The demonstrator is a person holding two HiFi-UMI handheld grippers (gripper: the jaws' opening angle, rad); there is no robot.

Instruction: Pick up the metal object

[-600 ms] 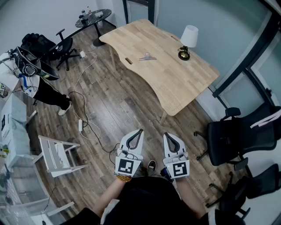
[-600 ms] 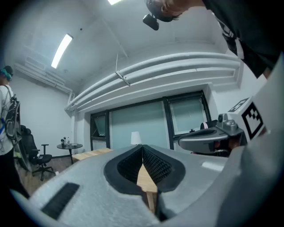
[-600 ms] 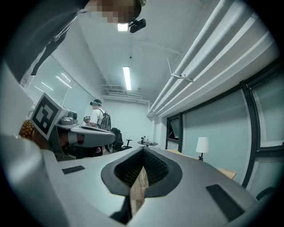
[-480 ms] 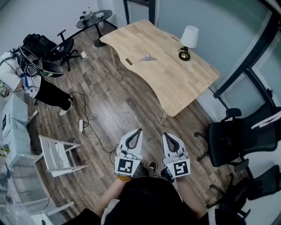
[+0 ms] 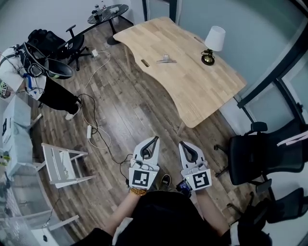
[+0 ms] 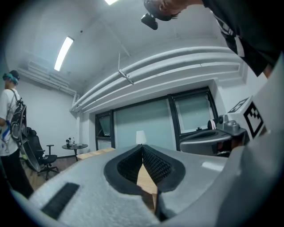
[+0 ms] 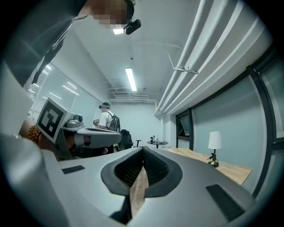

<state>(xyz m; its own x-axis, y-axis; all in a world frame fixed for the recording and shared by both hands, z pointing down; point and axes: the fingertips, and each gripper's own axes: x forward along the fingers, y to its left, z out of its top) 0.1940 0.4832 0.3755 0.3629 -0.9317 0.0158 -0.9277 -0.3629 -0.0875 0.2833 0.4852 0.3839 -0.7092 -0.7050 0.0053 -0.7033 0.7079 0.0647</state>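
A small silvery metal object (image 5: 164, 59) lies on the light wooden table (image 5: 192, 91) far ahead, near its left edge. Both grippers are held low, close to the person's body and well short of the table. My left gripper (image 5: 154, 139) has its jaws closed together with nothing between them. My right gripper (image 5: 183, 144) is likewise shut and empty. In the left gripper view the left gripper (image 6: 142, 146) points level toward the table (image 6: 95, 153). In the right gripper view the right gripper (image 7: 143, 150) faces the table (image 7: 222, 168) and lamp (image 7: 214, 147).
A white-shaded lamp (image 5: 212, 44) stands at the table's far right. Black office chairs (image 5: 262, 153) sit to the right, another chair (image 5: 72, 45) and a round side table (image 5: 107, 13) at far left. A person (image 5: 45, 84) stands left. Cables (image 5: 96, 125) trail over the wooden floor; a white chair (image 5: 60, 166) is nearby.
The view has shifted slightly forward toward the table; both grippers stay shut and held close to the body.
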